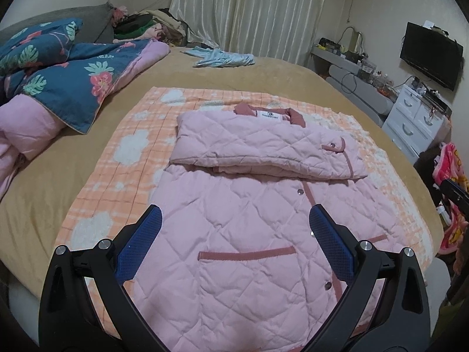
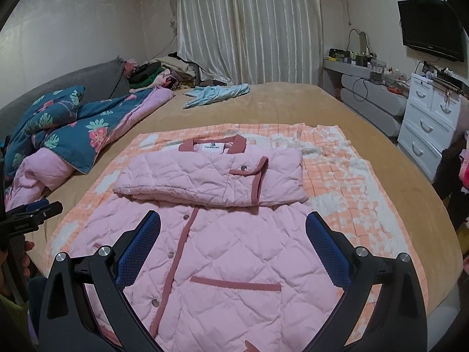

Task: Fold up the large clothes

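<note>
Your pink quilted jacket (image 1: 234, 228) lies flat, front up, on an orange-and-white checked blanket (image 1: 123, 158) spread over the tan bed (image 1: 222, 76), collar toward the curtains (image 1: 249, 8) and hem toward you. Both sleeves are folded across the chest, forming a thick band just below the collar, with a dusty-rose cuff tab and snap showing on top. Rose piping runs down the snap placket and along the pocket openings. A white label (image 2: 213, 147) sits inside the collar; it carries dark print, but the lettering is too small to read. Your left gripper (image 1: 236, 223) hangs over the lower left part of the jacket with its blue-padded jaws spread wide, holding nothing. Your right gripper (image 2: 233, 228) hangs over the lower right part, jaws likewise spread wide with nothing between them. Farther out, a teal floral quilt (image 1: 58, 79) with pink lining is bunched at the left of the bed, a light blue garment (image 2: 217, 92) lies near the far edge, and a white drawer unit (image 2: 425, 123) stands at the right beneath a wall-mounted television (image 2: 431, 29).
</note>
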Tool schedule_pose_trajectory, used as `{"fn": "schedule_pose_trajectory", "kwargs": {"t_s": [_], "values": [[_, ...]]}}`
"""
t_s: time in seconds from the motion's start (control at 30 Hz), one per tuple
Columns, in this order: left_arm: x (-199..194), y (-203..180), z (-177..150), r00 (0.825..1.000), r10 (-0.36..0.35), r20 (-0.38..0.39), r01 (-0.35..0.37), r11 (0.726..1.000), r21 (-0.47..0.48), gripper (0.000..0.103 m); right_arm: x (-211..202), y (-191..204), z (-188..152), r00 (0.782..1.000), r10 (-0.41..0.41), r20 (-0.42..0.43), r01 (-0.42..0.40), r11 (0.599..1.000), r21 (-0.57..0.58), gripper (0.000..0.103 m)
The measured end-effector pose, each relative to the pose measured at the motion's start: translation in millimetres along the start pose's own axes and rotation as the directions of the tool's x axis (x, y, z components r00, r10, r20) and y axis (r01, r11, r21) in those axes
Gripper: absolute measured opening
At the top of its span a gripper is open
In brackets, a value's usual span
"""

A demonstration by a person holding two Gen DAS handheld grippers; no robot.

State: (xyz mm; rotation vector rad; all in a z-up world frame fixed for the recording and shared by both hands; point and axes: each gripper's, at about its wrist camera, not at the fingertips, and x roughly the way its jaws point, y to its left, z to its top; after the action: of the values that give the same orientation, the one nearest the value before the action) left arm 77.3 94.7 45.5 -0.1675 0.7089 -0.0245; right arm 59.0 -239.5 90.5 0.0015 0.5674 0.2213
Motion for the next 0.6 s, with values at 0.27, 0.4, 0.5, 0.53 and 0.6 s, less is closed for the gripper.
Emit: {"fn": "schedule_pose_trajectory", "kwargs": {"t_s": [0.27,0.4,0.5,0.53,0.6], "values": [[6,10,-18,0.999,0.030,-0.017,-0.030,1.000,0.008,0.094,9,-5,-21,0.999,-0.010,-0.050,0.009,1.000,-0.009,0.099],[10,15,-28,0.999,0.047,-0.026,-0.046,0.999,0.024,0.094,14,-10,-31,0.997,-0.018,-0.072,0.018,1.000,-0.003,0.099],[14,18,-34,0.998,0.052,-0.042,-0.051,0.998,0.022,0.094,17,-13,-36,0.996,-0.023,-0.086,0.023,1.000,-0.002,0.099],[15,19,-36,0.998,0.053,-0.045,-0.052,0.998,0.023,0.094,18,-14,-38,0.995,-0.028,-0.092,0.028,1.000,-0.003,0.099],[17,21,-39,0.997,0.056,-0.049,-0.054,0.998,0.029,0.094,21,-15,-42,0.994,-0.030,-0.101,0.031,1.000,0.000,0.099]]}}
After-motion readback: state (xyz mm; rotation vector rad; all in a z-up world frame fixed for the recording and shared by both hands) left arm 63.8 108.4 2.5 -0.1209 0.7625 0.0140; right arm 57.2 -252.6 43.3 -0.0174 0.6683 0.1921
